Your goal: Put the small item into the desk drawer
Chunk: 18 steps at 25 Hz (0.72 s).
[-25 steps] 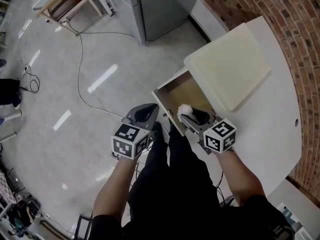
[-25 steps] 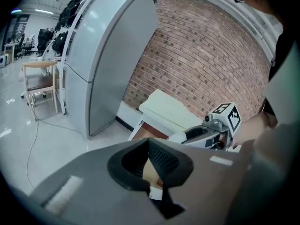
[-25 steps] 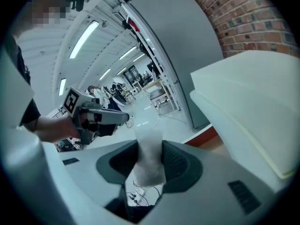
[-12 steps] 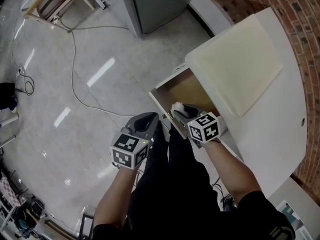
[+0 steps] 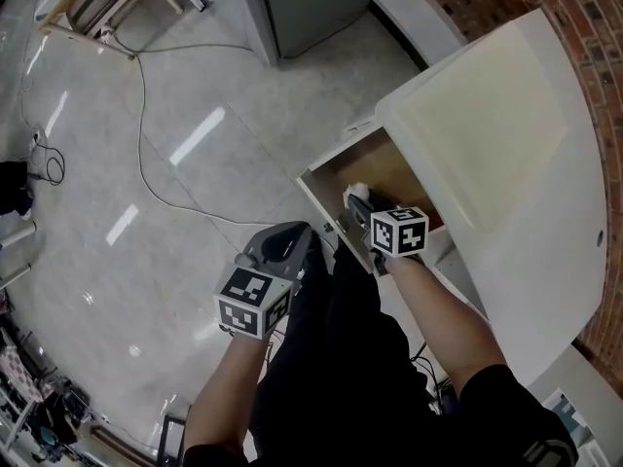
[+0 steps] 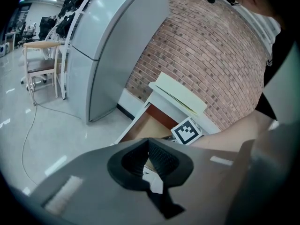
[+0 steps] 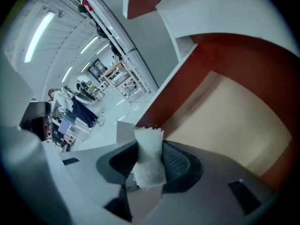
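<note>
The small item (image 7: pixel 149 156) is a white fluffy piece, and my right gripper (image 7: pixel 149 142) is shut on it. In the head view the right gripper (image 5: pixel 358 200) hangs over the near end of the open desk drawer (image 5: pixel 319 195), with the white item (image 5: pixel 356 190) at its tip. The drawer's tan floor (image 7: pixel 234 111) lies just below the jaws. My left gripper (image 5: pixel 295 233) hovers over the floor to the left of the drawer's front, apart from it. Its jaws (image 6: pixel 149 143) meet at the tips with nothing held. The drawer (image 6: pixel 150 125) shows beyond them.
A white curved desk (image 5: pixel 531 222) carries a cream board (image 5: pixel 487 115). A brick wall (image 5: pixel 594 27) runs behind it. A grey cabinet (image 5: pixel 302 8) stands at the top, a cable (image 5: pixel 144 115) trails on the floor, and a wooden frame (image 5: pixel 92 3) sits far left. The person's dark trousers (image 5: pixel 331 348) are below.
The right gripper has dropped with the white item from above the drawer's front down into its opening. The left gripper has sunk a little.
</note>
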Available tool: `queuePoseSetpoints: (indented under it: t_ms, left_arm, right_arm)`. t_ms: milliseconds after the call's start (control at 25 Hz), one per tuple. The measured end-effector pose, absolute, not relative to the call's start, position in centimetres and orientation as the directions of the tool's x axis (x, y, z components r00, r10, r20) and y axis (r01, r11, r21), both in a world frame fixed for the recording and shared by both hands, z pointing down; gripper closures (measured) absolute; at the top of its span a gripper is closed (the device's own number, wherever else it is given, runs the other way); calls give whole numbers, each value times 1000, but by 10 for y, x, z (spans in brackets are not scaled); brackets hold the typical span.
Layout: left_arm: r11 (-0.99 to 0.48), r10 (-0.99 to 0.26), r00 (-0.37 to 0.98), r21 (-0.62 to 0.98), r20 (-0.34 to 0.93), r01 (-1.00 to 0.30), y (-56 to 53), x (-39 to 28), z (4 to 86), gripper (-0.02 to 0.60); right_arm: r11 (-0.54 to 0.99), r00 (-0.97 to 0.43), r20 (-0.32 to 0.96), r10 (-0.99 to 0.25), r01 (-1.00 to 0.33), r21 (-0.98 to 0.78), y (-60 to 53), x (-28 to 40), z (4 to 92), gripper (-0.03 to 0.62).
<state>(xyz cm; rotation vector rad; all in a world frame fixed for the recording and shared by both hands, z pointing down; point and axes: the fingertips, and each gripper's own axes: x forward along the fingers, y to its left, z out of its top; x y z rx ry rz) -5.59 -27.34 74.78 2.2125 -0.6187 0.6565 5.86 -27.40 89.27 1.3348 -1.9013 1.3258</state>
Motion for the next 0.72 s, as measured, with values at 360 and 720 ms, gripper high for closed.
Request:
queuePoseSetpoints:
  t_ms: [360, 720]
  left_arm:
    - [-602, -202, 748, 522, 632, -604, -250, -65, 761, 569]
    - [-599, -200, 749, 526, 632, -604, -238, -62, 761, 569]
  right_arm:
    - [38, -297, 870, -393, -951, -307, -268, 76, 948, 445]
    - [-265, -204, 874, -442, -901, -344, -270, 108, 972, 445]
